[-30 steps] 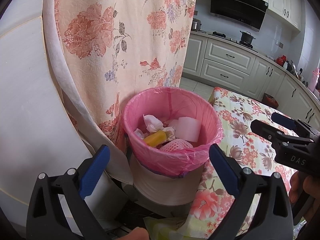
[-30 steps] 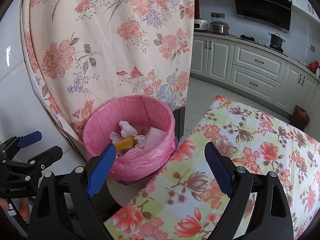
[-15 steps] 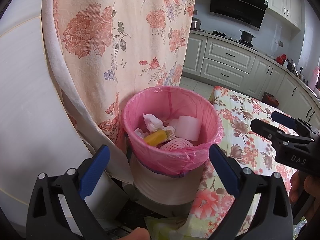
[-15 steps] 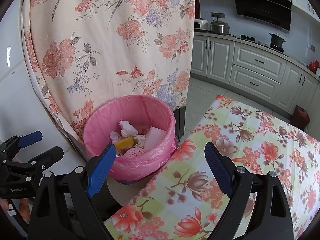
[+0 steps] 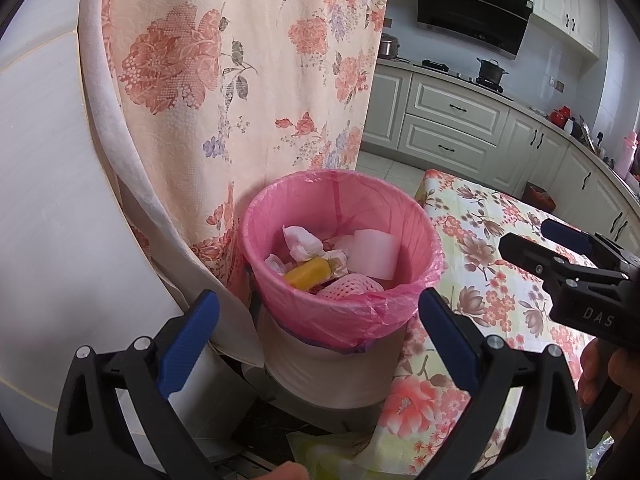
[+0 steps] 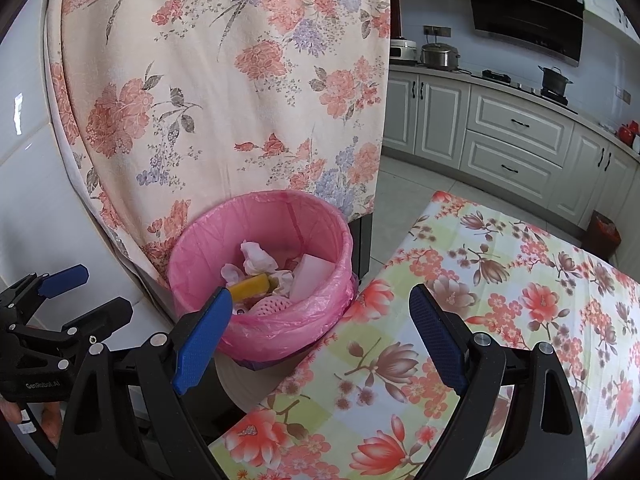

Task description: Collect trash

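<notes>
Left tool (image 5: 318,334) is spread wide and holds nothing, hovering over the near rim of the bin (image 5: 340,324); right tool (image 6: 320,336) is equally spread and bare above the flowered surface (image 6: 500,320). The pink-lined bin sits just beside the surface's edge, holding crumpled tissues (image 5: 302,240), a white foam block (image 5: 374,254), a pink fruit net (image 5: 350,286) and a yellow wrapper (image 5: 308,276) lying slantwise

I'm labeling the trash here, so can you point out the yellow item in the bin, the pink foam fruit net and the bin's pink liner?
yellow item (image 5: 307,273), left wrist view, middle of its top face.
pink foam fruit net (image 5: 349,286), left wrist view, its netted top.
pink liner (image 6: 280,326), right wrist view, outer fold over the rim.
</notes>
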Demonstrator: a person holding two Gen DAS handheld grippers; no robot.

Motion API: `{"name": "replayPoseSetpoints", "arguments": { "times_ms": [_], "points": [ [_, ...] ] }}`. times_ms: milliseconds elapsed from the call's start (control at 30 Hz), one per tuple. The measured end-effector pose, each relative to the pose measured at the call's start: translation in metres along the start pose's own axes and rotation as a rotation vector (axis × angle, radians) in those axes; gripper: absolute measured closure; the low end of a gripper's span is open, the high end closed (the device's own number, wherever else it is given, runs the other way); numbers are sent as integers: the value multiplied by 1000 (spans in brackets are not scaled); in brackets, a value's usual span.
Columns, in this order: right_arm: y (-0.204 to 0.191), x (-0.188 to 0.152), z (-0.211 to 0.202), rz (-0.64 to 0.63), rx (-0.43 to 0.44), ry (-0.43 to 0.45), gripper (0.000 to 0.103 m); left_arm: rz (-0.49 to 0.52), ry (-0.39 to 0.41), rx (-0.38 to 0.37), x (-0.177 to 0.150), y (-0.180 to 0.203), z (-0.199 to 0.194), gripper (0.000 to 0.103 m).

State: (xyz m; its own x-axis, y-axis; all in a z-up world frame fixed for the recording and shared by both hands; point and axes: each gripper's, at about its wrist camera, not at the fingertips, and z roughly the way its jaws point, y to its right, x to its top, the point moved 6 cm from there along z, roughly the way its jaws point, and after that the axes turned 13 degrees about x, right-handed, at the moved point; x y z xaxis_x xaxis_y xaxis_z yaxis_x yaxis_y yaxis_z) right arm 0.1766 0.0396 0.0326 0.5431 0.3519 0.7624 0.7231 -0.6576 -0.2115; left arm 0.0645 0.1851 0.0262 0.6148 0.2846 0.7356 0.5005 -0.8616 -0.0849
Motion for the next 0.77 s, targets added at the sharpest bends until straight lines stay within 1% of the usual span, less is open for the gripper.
{"name": "replayPoseSetpoints", "arguments": {
  "times_ms": [133,267,367,433,500,600,767],
  "points": [
    [0,0,0,0,1,-2,19,-14,-2,-4,0,-2,1,5],
    [0,-1,0,1,0,-2,19,-8,1,-6,-2,-2,1,5],
    [0,-1,1,-2,-1,-3,19,6,2,27,-3,-2,1,5],
    [0,-2,1,-1,1,-4,19,6,-1,11,-4,-1,1,5],
    [1,-3,2,1,2,-6,19,6,9,21,-2,-2,-1,5],
    [2,-4,2,1,2,-7,19,13,12,6,-1,0,-3,5],
    [2,-4,3,0,1,-8,19,8,14,17,0,0,-4,5]
  ]
}}
